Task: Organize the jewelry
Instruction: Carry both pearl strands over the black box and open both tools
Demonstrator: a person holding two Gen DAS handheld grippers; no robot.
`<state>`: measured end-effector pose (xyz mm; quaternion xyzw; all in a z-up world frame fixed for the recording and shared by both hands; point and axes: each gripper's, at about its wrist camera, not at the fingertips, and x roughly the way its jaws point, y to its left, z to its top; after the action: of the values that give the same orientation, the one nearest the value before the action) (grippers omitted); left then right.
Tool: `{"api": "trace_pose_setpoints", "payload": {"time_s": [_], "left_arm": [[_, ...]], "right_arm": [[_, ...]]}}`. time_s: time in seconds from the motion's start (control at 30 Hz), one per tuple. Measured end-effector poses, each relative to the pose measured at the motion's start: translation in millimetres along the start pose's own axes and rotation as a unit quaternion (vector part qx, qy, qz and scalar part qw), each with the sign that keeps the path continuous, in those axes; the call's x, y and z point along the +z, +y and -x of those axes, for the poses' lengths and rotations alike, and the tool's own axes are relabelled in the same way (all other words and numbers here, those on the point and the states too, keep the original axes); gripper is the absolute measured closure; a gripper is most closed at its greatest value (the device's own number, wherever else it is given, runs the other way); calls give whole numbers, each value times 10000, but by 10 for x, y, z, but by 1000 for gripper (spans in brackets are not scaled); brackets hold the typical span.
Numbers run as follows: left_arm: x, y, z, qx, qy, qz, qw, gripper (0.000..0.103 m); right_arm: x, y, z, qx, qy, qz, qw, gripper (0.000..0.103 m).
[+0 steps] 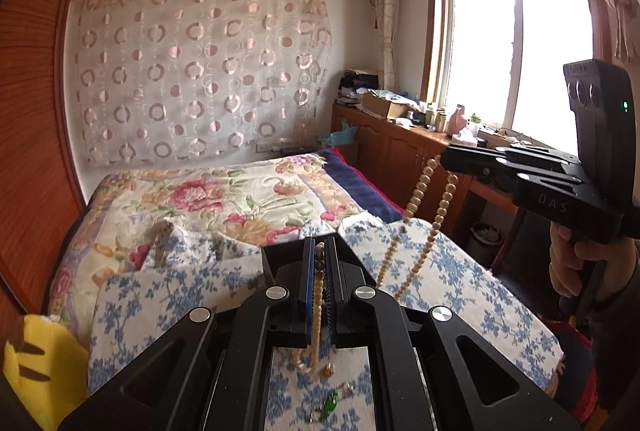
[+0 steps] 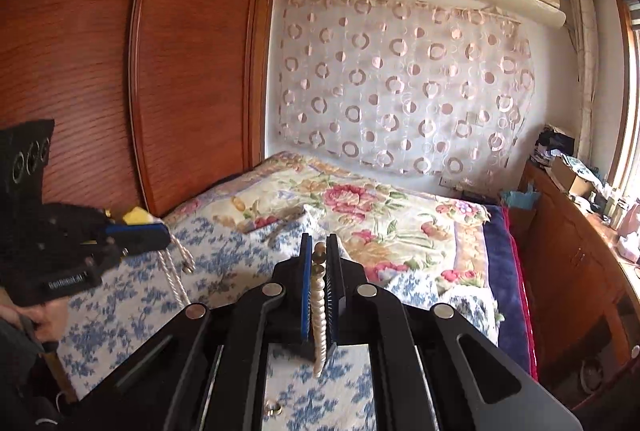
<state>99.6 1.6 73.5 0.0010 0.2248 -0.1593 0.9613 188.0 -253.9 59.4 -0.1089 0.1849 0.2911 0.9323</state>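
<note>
Left wrist view: both grippers clamp one cream pearl-bead necklace [image 1: 424, 215], lifted above the blue-and-white floral cloth [image 1: 460, 271] on the bed.

Left gripper [image 1: 319, 251] pinches the strand low centre of frame; right gripper [image 1: 448, 160], mid right, pinches another stretch, with a doubled loop hanging between and its bottom hidden behind the tool. Right wrist view shows beads squeezed between that tool's blue pads [image 2: 306, 271]. Risk, as judged: pulling the hands apart could overstrain the string; round beads may slip out; the loop could snag the small green-stoned trinkets [image 1: 330, 401] below.
</note>
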Motion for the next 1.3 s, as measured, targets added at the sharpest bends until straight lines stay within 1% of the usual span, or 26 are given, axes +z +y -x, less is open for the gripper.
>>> {"api": "trace_pose_setpoints", "payload": {"time_s": [0.3,0.5,0.6,0.73,0.9,1.1,1.3], "left_arm": [[385,29,-185,-57,-121,-72,9999,99],[539,58,-378,-58,-77,-137,9999,99],[570,72,-481,-14,-41,-195,9998,99],[590,131,-659,31,34,-156,9999,99],[594,169,-927,31,143,-156,9998,99],[525,199,-1223,21,340,-143,9993,99],[478,226,-1373,0,396,-91,9992,99]], "right_arm": [[347,-137,-294,126,-23,108,9999,95],[378,-205,-521,175,-38,191,9997,95],[285,-276,-730,221,117,123,9996,95],[-17,-386,-1160,346,641,-128,9973,95],[-369,-352,-1461,529,1016,-217,9932,95],[-633,-316,-1581,663,1280,-320,9890,94],[-719,-303,-1537,776,1230,-415,9885,94]]}}
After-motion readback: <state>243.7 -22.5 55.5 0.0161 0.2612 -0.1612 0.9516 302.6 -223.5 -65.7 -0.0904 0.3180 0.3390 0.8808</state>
